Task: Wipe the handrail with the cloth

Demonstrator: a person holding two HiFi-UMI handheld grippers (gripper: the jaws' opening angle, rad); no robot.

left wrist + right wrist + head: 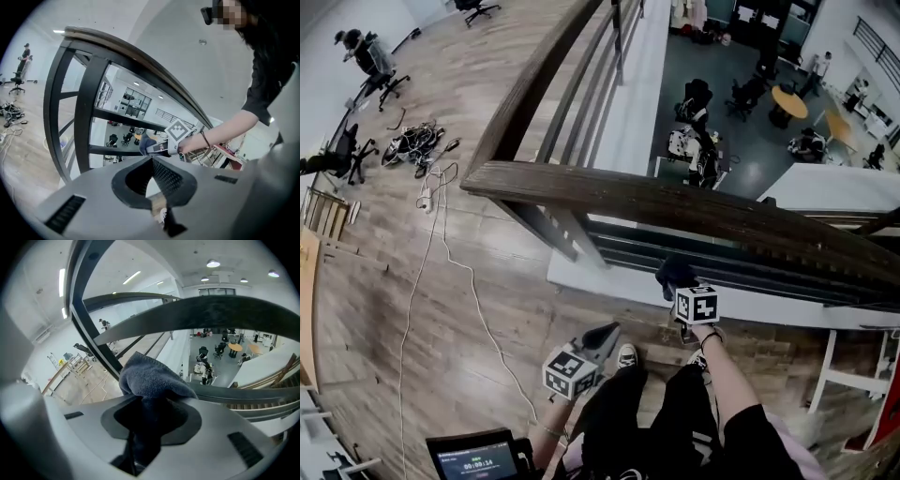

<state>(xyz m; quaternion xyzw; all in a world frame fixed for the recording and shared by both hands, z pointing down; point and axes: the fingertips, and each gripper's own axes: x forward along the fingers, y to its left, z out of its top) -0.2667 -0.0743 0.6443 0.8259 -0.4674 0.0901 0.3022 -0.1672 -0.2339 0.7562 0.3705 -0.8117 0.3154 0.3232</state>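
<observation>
Your left hand-held gripper hangs low by your left shoe, over the wooden floor. Its jaws are closed tip to tip with nothing between them. Off to the far left there's a tangle of cables on that floor, well apart from everything you're working with.

Moving right, your right hand-held gripper is clamped down on the cloth. It's a dark, fuzzy towel; one bunch puffs out past the jaw tips and the rest trails back down between them.

The cloth sits on your side of the railing, below the wooden handrail and not touching it. It's at about the level of the black bars under the rail, and I can't tell whether it touches one of them. In the right gripper view the handrail arcs across well above the cloth. In the head view the rail runs from a corner at the left out to the right edge.
</observation>
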